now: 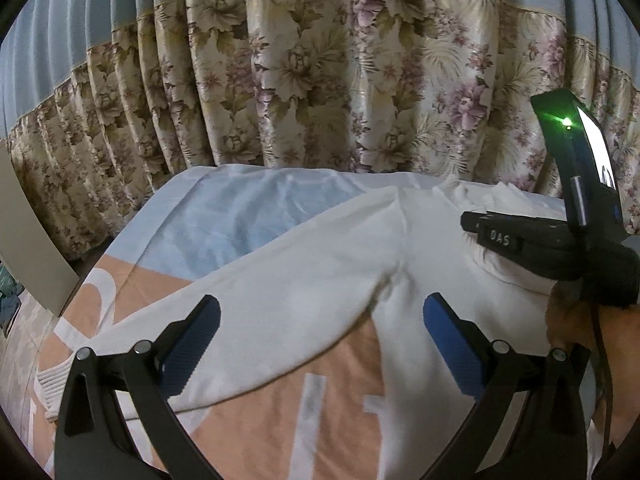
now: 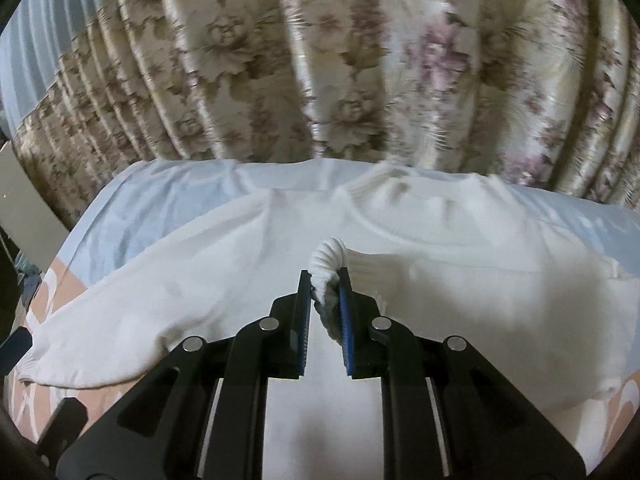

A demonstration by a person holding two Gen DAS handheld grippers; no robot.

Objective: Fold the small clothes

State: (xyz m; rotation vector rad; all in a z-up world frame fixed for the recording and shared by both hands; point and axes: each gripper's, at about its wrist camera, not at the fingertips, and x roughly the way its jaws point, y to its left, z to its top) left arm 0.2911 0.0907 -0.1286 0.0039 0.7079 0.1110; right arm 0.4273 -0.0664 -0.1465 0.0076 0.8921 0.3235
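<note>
- Right wrist view: right tool (image 2: 325,280) clenched on the sweater's (image 2: 248,264) ribbed cuff (image 2: 326,258)
- Left tool (image 1: 320,320) hangs released over the left sleeve (image 1: 224,312)
- Best lay that cuff flat across the chest, no twist

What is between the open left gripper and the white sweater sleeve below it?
Nothing visible. The left gripper is open above the sleeve of the white sweater, with only air between. The right gripper, off to the side, pinches the other cuff.
</note>
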